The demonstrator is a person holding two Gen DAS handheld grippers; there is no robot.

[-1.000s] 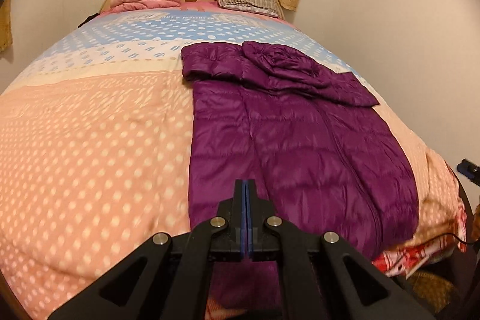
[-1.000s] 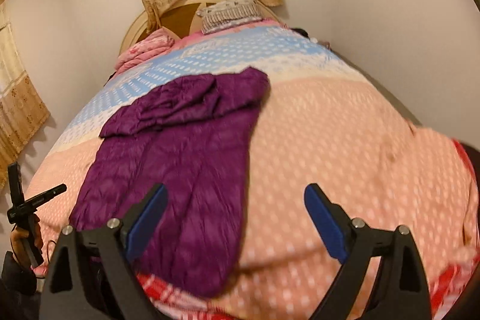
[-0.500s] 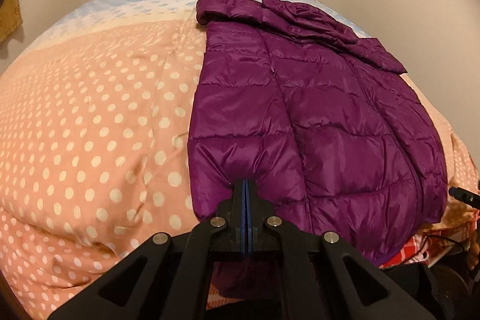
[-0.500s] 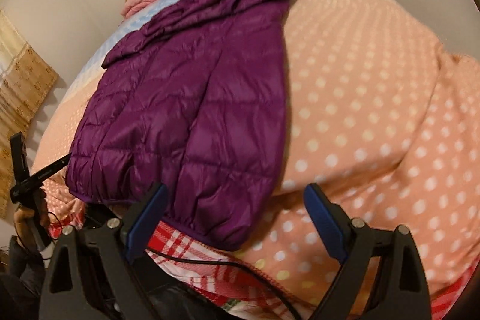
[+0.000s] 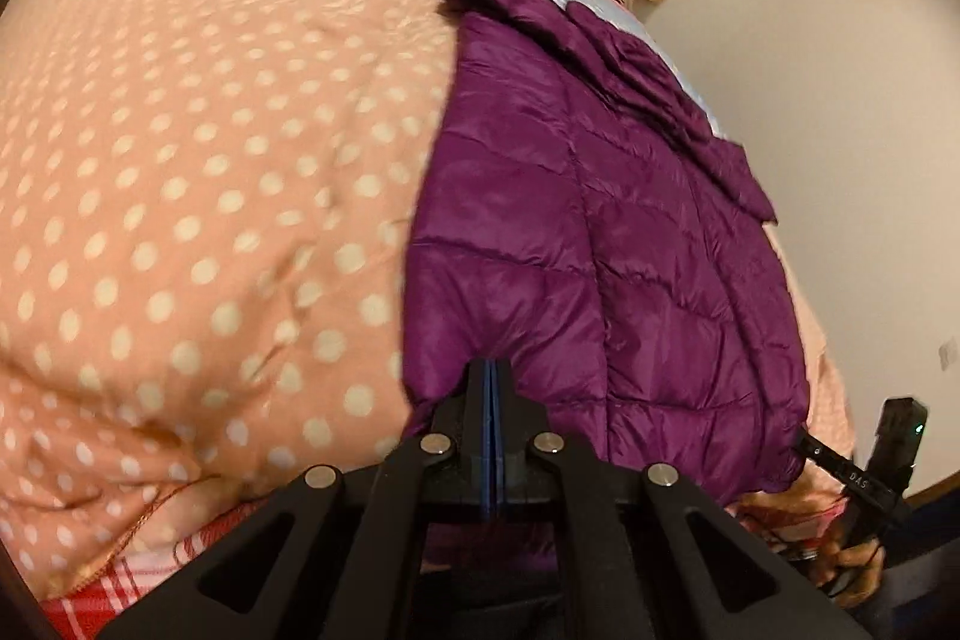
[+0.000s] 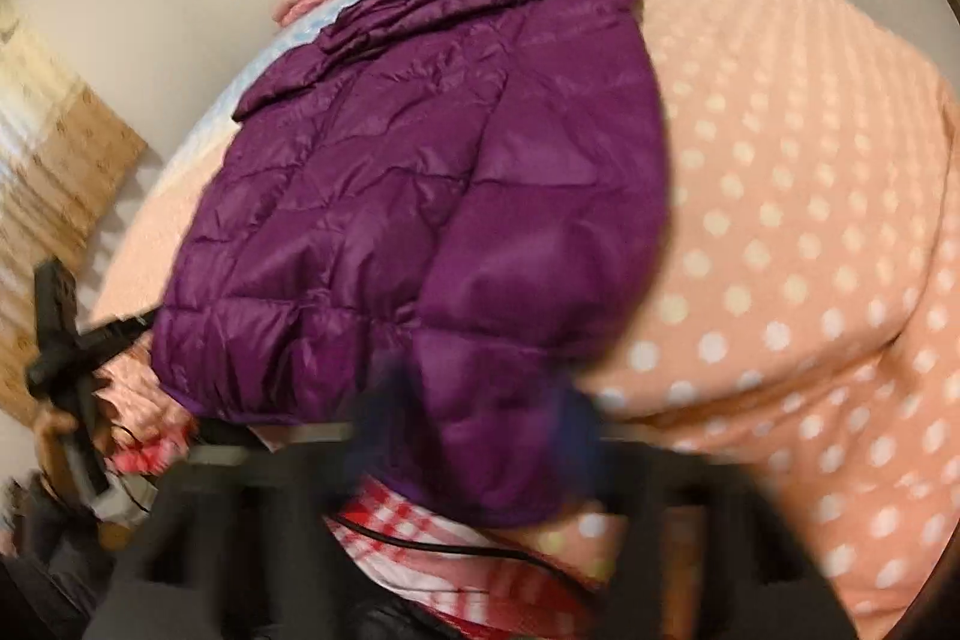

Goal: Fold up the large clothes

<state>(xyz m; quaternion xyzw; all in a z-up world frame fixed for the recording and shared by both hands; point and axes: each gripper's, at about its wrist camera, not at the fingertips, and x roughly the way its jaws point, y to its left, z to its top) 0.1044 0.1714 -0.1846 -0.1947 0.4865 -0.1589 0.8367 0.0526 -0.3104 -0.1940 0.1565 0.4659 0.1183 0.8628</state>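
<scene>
Covering most of what I see is the bed (image 5: 180, 196) in its peach dotted quilt, and the purple puffer jacket (image 5: 576, 244) lies flat along it, hem at the near edge. My left tongs (image 5: 491, 370) are pressed together at that hem — whether fabric is caught, I cannot tell. My right tongs (image 6: 480, 418) have just been closing — blurred, they straddle the hem's other corner.

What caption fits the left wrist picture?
Shut left tool at the hem of a purple puffer jacket on a dotted quilt.
</scene>
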